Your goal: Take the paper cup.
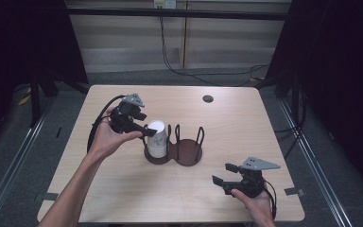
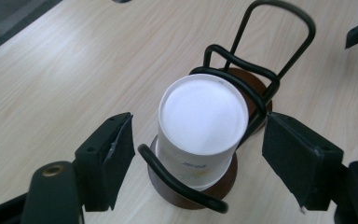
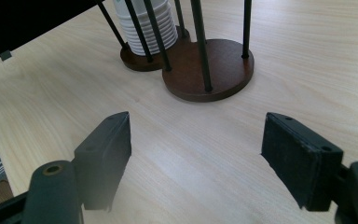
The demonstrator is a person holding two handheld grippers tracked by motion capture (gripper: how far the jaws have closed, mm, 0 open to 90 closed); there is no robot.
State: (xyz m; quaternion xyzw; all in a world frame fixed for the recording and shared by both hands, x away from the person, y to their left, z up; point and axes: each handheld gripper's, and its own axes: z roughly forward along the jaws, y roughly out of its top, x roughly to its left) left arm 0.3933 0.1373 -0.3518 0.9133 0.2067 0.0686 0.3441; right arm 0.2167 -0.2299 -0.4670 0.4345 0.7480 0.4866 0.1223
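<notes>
A stack of white paper cups (image 1: 157, 138) stands upside down in the left ring of a dark wooden two-place holder (image 1: 187, 155) with black wire loops. My left gripper (image 1: 146, 128) hovers at the stack's top from the left. In the left gripper view the cups (image 2: 200, 116) sit between its two pads with a gap on each side, so my left gripper (image 2: 196, 149) is open. The right ring of the holder (image 3: 214, 70) holds nothing. My right gripper (image 1: 221, 173) rests open near the table's front right, aimed at the holder, nothing between its jaws (image 3: 196, 154). The cups (image 3: 151, 23) show ribbed rims.
The holder stands mid-table on a light wood table (image 1: 123, 198). A round cable hole (image 1: 208, 98) lies at the back centre. Black cables (image 1: 179, 71) run on the floor behind the table. Dark frame posts flank both sides.
</notes>
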